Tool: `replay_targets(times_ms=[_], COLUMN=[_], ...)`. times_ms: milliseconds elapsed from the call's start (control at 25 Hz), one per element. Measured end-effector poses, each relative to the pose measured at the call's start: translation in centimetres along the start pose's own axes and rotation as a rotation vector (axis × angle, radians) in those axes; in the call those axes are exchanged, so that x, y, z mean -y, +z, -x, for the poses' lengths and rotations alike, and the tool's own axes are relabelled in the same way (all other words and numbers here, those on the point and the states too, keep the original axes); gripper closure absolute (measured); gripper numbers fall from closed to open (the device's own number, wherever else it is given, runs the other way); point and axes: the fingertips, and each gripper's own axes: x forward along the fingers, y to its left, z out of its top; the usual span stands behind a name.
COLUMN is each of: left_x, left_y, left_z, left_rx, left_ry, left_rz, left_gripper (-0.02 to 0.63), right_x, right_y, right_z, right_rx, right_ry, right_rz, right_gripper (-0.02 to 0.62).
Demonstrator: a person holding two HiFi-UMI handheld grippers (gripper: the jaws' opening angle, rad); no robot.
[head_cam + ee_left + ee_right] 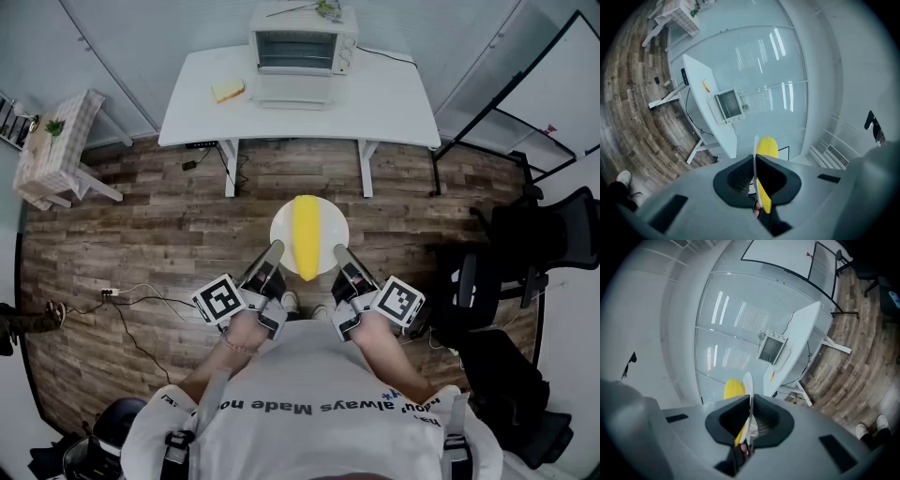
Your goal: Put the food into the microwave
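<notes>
yellow food [307, 236] sits loose on a white plate [281, 230], well short of the microwave [295, 49]. left gripper [273, 253] and right gripper [343, 255] each pinch opposite rims (thin, slick edge). probably light, but it'd slide if the plate tips.

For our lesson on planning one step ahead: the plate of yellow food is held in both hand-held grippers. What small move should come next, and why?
Probably carry the plate level toward the white table. The left hand-held gripper and right hand-held gripper both clamp its rim, the yellow food lies on it, and the microwave stands some way off across the floor.
</notes>
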Motion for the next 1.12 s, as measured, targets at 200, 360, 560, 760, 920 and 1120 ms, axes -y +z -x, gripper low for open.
replay_targets(times_ms=[200, 360, 560, 760, 920, 1120], left_x=[-0.4, -0.6, -1.4, -1.7, -2.1, -2.6], left_y=[0.1, 0.3, 1.9, 2.5, 4.0, 6.2], left_z=[0.3, 0.3, 1.4, 1.6, 1.7, 1.0], left_rx=[-0.010, -0.014, -0.029, -0.028, -0.020, -0.007], left_ry=[0.015, 0.010, 0.016, 0.011, 0.011, 0.003], left_rz=[-0.030, -0.027, -0.029, -0.017, -0.009, 0.018], left_gripper=[0.588, 0.588, 0.588, 0.588, 0.588, 0.588], right_x=[-0.5, -0.3, -0.8, -1.2, -1.1, -1.7], right_y=[0.0, -0.3, -1.6, -2.0, -2.3, -2.1], right_z=[-0.2, -0.4, -1.7, -2.4, -3.9, -6.5], right_rx=[0.006, 0.018, 0.028, 0.024, 0.018, 0.011], right_ry=[0.016, 0.013, 0.009, 0.024, 0.004, 0.012], right_rz=[0.014, 0.013, 0.009, 0.012, 0.013, 0.020], right_gripper=[0.568, 0.568, 0.568, 0.568, 0.568, 0.568])
